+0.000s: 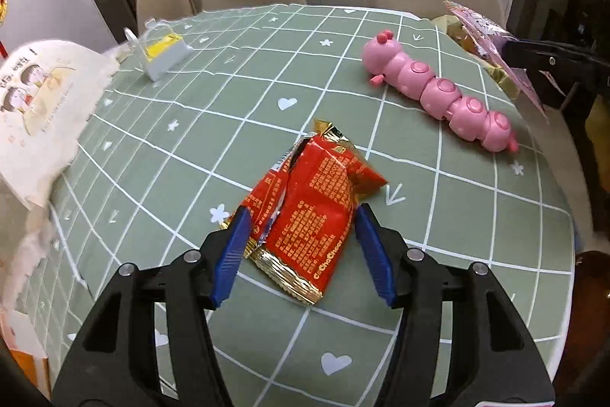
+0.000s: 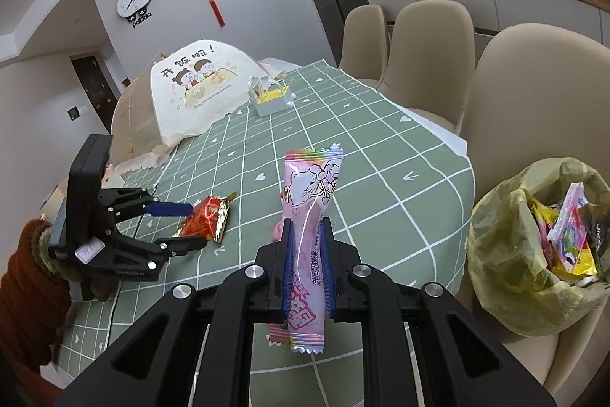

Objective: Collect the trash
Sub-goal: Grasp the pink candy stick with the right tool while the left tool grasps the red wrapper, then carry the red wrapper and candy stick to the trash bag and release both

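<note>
Hiding pink toy (image 2: 279, 229): pink wrapper (image 2: 309, 216) clamped in right hand-held gripper (image 2: 308, 235).

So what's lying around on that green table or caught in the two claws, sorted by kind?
Snack wrappers: 2, a red wrapper on the table, a pink wrapper in the right gripper
Toys: 1, pink caterpillar
Small boxes: 1, white box
Food covers: 1, mesh cover
Total: 5

1. The red and gold snack wrapper (image 1: 305, 216) lies flat and crumpled between my left gripper's (image 1: 303, 246) parted pads.
2. The pink candy wrapper (image 2: 309, 239) stands upright, pinched in my right gripper (image 2: 307, 266).
3. The yellow trash bag (image 2: 507, 254) gapes open, right of my right gripper, holding wrappers.
</note>
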A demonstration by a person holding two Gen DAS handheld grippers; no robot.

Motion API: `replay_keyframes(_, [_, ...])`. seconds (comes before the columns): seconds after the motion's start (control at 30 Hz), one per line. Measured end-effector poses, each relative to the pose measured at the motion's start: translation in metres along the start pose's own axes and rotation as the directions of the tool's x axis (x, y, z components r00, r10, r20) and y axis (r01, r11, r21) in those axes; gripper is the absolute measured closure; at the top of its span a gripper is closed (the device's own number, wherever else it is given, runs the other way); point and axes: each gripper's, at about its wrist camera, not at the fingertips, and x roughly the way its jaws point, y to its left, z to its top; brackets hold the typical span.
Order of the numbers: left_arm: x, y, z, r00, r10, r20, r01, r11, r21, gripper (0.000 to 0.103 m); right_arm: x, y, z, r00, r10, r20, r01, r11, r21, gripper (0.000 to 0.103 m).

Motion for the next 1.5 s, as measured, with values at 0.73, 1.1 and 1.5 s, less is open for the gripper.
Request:
replay_keyframes(0.73, [-0.064, -0.021, 0.027, 0.978, 0.111, 0.176, -0.077, 0.979, -0.188, 0.088, -0.038, -0.009, -0.007, 0.998, 0.005, 0.069, -0.005, 1.000, 0.001, 0.089])
replay_keyframes(1.1, [-0.083, -0.091, 0.079, 0.956, -0.007, 0.292, 0.050, 0.989, -0.139, 0.088, -0.099, -0.043, -0.018, 0.977, -0.119, 0.178, 0.118, 0.993, 0.021, 0.089])
replay_keyframes(1.5, [-0.028, -0.195, 0.144, 0.898, -0.312, 0.311, 0.366, 0.921, -0.134, 0.088, -0.187, -0.133, -0.024, 0.878, -0.430, 0.211, 0.430, 0.902, 0.046, 0.089])
